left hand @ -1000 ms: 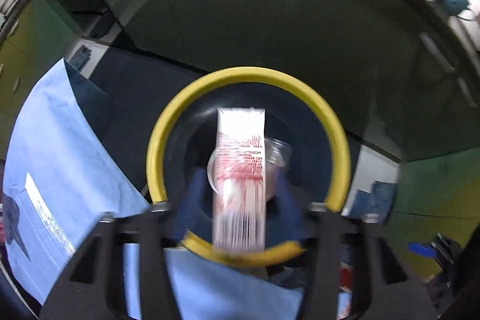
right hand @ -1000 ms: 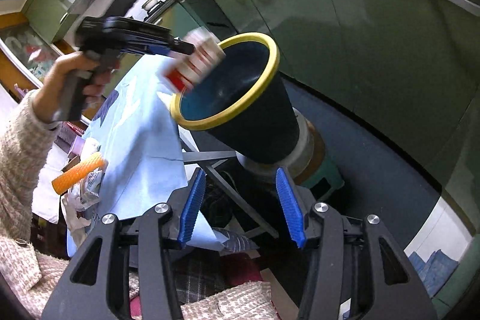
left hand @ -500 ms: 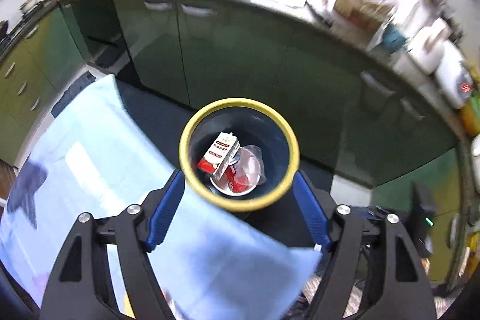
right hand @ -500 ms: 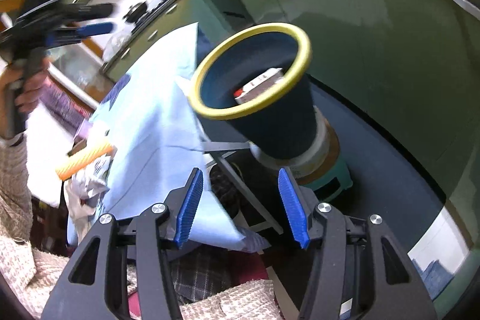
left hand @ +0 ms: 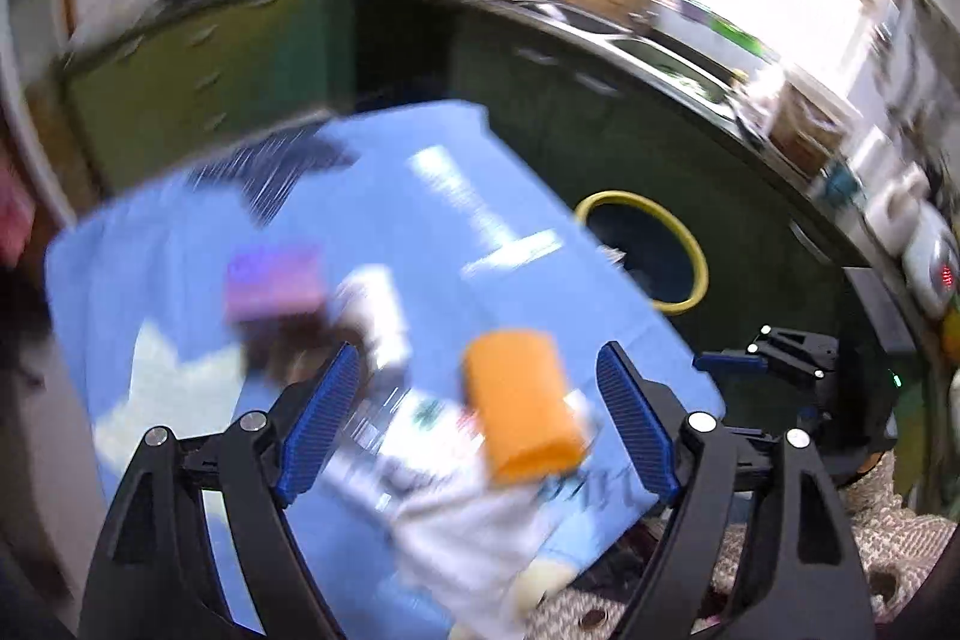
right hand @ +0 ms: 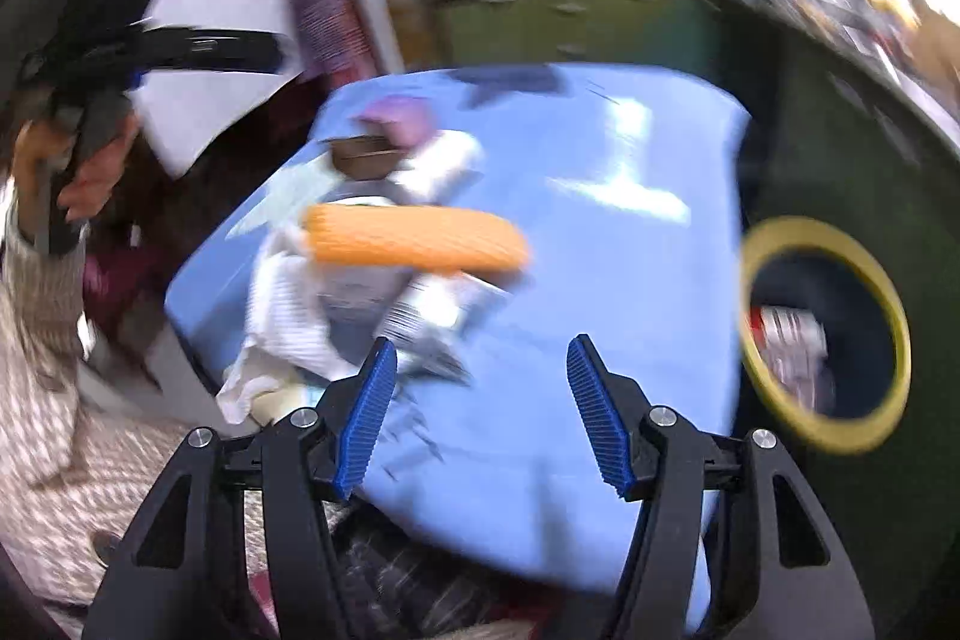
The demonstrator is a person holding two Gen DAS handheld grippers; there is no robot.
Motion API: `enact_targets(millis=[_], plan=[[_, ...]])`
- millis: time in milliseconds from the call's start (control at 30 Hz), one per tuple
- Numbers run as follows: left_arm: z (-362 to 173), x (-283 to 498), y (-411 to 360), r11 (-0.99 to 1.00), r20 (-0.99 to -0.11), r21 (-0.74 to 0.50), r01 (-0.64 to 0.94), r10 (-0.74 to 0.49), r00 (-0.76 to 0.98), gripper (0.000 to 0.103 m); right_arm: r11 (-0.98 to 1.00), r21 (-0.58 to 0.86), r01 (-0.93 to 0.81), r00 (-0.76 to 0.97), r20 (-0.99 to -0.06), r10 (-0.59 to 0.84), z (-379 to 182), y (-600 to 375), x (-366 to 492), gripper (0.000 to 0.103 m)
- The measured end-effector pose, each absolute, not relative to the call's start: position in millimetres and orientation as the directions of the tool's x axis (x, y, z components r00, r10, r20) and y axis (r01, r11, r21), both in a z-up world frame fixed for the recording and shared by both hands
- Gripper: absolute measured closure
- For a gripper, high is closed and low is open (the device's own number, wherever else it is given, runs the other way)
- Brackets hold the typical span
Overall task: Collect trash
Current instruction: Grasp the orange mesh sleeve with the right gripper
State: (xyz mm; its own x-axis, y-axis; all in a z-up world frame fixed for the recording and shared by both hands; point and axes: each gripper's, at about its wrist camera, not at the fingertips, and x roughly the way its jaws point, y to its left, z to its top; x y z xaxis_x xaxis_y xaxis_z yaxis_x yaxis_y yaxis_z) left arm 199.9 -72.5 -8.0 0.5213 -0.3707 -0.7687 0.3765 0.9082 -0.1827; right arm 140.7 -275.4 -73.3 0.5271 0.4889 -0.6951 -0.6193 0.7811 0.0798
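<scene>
The trash sits in a loose heap on the blue tablecloth (right hand: 630,280): an orange roll (right hand: 414,238) on top of white crumpled paper (right hand: 288,304), with a purple packet (left hand: 273,274) and a brown piece behind. The yellow-rimmed bin (right hand: 825,334) stands just off the table's edge with 1 carton already inside. Both the left gripper (left hand: 474,424) and right gripper (right hand: 480,412) are empty, jaws opening. Likely risks: both views are badly blurred, so a hurried grab could miss, roll the orange piece off the table, or snag the cloth.
</scene>
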Motion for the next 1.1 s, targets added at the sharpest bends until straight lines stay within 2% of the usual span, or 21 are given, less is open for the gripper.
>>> enact_targets(millis=[233,500,533,600,633,700,900,1100], plan=[[-47.7,178.7,3.8,0.930,-0.776,-0.284,0.232,-0.365,0.514,0.026,0.693,-0.199,-0.693,0.601,-0.690,0.403,-83.6,-200.8,143.6,0.044],[-64.1,170.4,29.2,0.925,-0.772,-0.316,0.211,-0.380,0.509,0.026,0.638,-0.308,-0.706,0.634,-0.677,0.374,-97.8,-173.7,162.4,0.044],[-65.5,170.1,29.2,0.923,-0.772,-0.320,0.213,-0.384,0.506,0.026,0.632,-0.312,-0.709,0.633,-0.677,0.376,-97.6,-173.2,164.1,0.048],[-66.9,171.1,28.6,0.922,-0.776,-0.321,0.218,-0.388,0.497,0.026,0.620,-0.314,-0.719,0.625,-0.681,0.380,-98.6,-169.7,169.2,0.066],[-68.3,170.8,28.3,0.922,-0.779,-0.320,0.220,-0.388,0.493,0.026,0.620,-0.316,-0.719,0.626,-0.682,0.379,-97.9,-168.7,169.6,0.081],[-71.1,171.4,28.0,0.920,-0.783,-0.320,0.225,-0.390,0.485,0.026,0.626,-0.301,-0.719,0.621,-0.682,0.386,-94.1,-170.3,169.7,0.088],[-72.7,171.5,28.4,0.920,-0.785,-0.315,0.231,-0.390,0.481,0.026,0.695,-0.193,-0.693,0.622,-0.648,0.440,-68.6,-195.9,179.4,0.090],[-67.3,170.0,18.9,0.916,-0.784,-0.301,0.264,-0.396,0.479,0.026,0.776,-0.070,-0.627,0.665,-0.566,0.486,-23.7,-244.5,178.8,0.090]])
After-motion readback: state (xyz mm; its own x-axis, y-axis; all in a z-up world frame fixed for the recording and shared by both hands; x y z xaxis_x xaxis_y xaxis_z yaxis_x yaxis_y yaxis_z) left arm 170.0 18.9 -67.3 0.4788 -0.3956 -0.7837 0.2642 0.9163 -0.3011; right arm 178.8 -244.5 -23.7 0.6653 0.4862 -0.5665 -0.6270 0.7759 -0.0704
